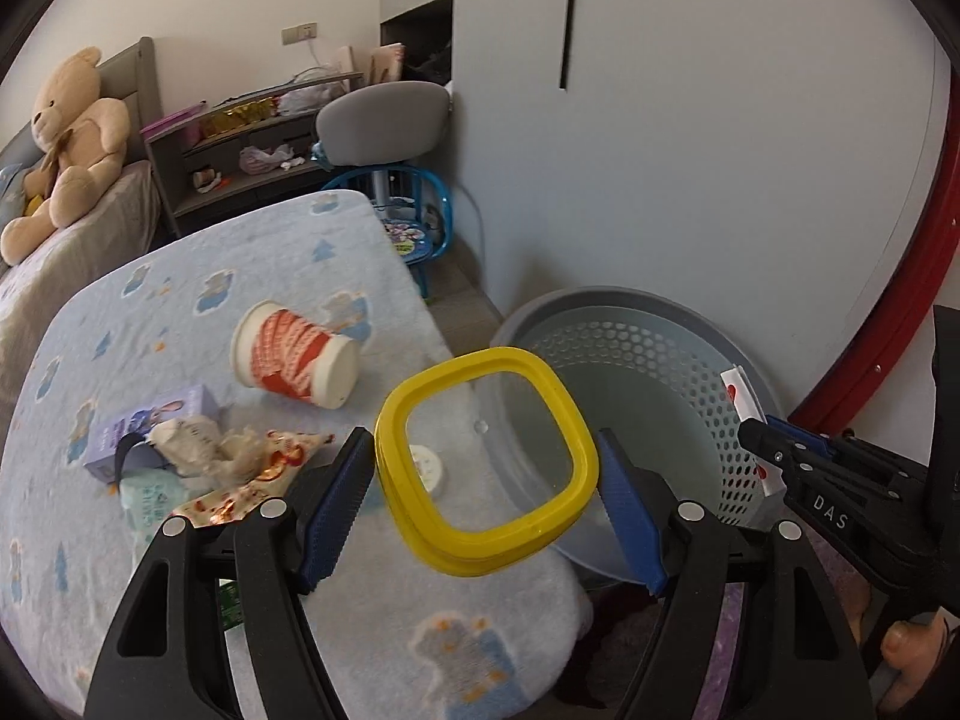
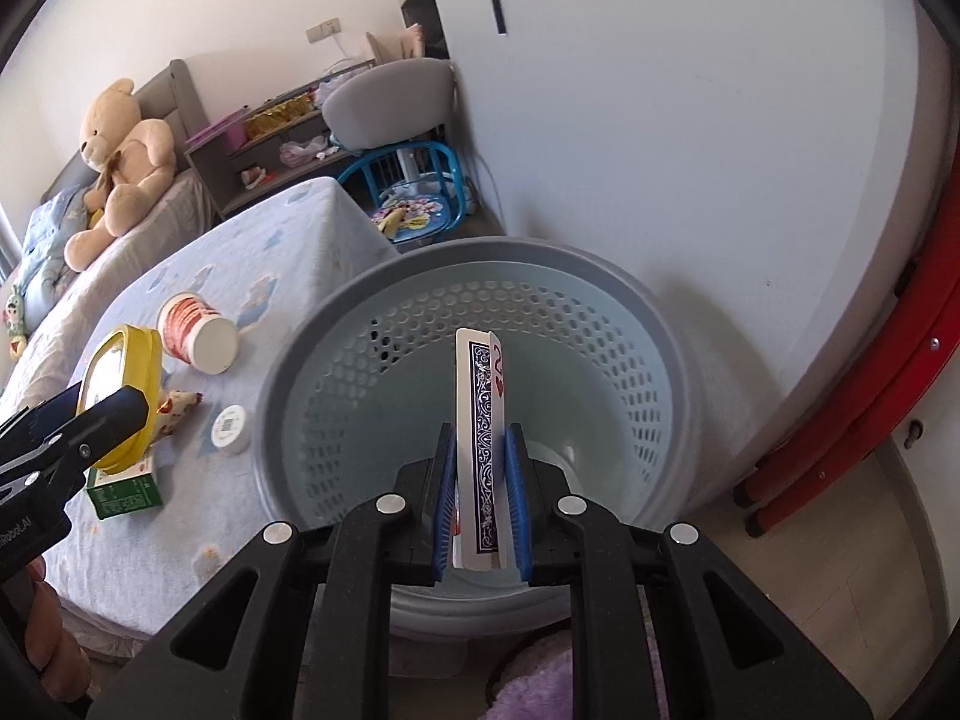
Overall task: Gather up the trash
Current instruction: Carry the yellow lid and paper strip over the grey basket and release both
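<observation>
Cards point(image 2: 480, 450) pinched in right hand-held gripper point(image 2: 480, 468) over basket point(image 2: 606, 276).

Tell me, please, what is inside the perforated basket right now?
The basket looks empty as far as visible; playing cards held above it by the right gripper hide part of its floor.

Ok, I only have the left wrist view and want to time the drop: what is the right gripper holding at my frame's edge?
Observer: The right gripper is shut on playing cards; a red two of hearts shows.
Operator: Are they over the basket?
Observer: Yes, the right wrist view has them standing upright above the basket opening.
Operator: Anything beneath my lid?
Observer: A green carton sits on the table just below the yellow lid that the left gripper holds.
</observation>
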Action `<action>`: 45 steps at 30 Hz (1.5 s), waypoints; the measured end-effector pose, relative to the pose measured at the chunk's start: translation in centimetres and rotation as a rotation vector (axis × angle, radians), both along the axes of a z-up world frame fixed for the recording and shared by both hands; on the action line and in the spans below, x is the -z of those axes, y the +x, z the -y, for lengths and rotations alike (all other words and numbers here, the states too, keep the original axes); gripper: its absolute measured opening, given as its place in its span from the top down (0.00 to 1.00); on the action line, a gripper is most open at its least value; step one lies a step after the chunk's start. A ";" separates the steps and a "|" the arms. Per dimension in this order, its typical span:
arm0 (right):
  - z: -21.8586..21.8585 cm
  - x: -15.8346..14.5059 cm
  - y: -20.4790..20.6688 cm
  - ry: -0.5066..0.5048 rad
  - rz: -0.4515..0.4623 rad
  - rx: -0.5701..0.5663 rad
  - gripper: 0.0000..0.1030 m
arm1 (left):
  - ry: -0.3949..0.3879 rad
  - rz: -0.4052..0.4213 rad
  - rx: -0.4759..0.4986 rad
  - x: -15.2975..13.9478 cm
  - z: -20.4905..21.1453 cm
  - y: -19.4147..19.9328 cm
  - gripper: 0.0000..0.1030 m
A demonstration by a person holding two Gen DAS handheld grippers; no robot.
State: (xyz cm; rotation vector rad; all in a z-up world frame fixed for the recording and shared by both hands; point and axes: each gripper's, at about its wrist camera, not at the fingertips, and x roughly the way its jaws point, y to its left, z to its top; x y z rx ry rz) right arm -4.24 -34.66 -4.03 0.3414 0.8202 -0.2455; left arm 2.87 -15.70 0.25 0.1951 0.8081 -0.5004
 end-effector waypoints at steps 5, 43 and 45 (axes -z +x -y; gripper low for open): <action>2.4 1.0 0.4 0.017 -0.008 0.014 0.83 | 0.033 -0.020 0.045 1.6 3.8 0.8 0.31; 3.8 0.9 0.3 0.026 0.044 0.024 0.39 | 0.062 -0.057 -0.012 2.8 6.3 1.4 0.25; 3.8 0.9 0.2 0.022 0.046 0.025 0.37 | 0.060 -0.057 -0.015 2.7 6.1 1.3 0.25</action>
